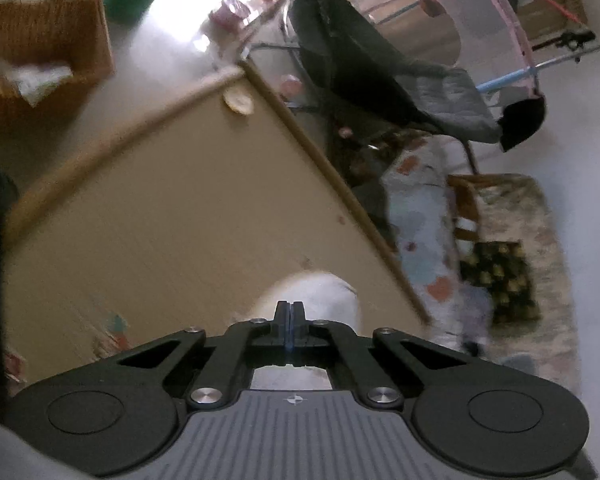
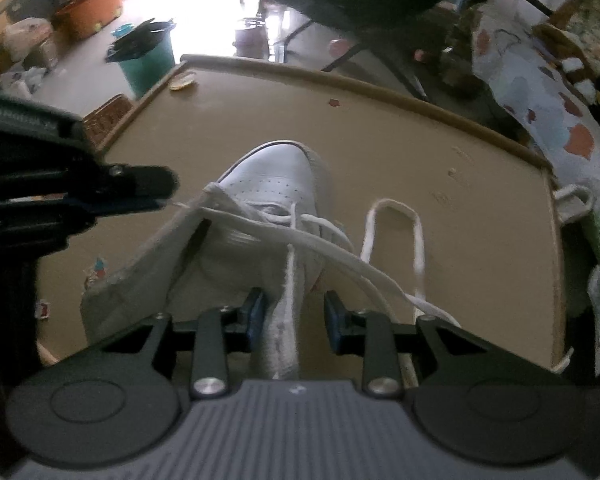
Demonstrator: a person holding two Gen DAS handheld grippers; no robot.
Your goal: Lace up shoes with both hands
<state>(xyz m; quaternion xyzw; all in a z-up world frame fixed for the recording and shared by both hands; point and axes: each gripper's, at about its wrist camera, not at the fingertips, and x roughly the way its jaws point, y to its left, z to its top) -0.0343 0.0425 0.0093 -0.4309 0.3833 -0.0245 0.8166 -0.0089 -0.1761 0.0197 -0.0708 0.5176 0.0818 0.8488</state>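
A white sneaker [image 2: 276, 176] lies on the tan table [image 2: 460, 240], toe pointing away from me. My left gripper [image 2: 166, 200] comes in from the left, shut on a white lace [image 2: 300, 236] that runs taut from its tip across the shoe. In the left wrist view its fingers [image 1: 290, 310] are pressed together in front of the blurred shoe [image 1: 320, 292]. My right gripper [image 2: 294, 308] hovers over the shoe's opening, open. A flat white strip [image 2: 286, 280] hangs between its blue pads without touching them. Another lace loop [image 2: 392, 208] rests on the table to the right.
A small round yellowish object [image 2: 182, 80] sits at the table's far left corner. Beyond the raised rim stand a teal bucket [image 2: 148, 60] and an orange bin [image 2: 92, 12]. Patterned cloth [image 2: 540, 100] lies off the right edge. A wicker basket [image 1: 40, 52] sits on the floor.
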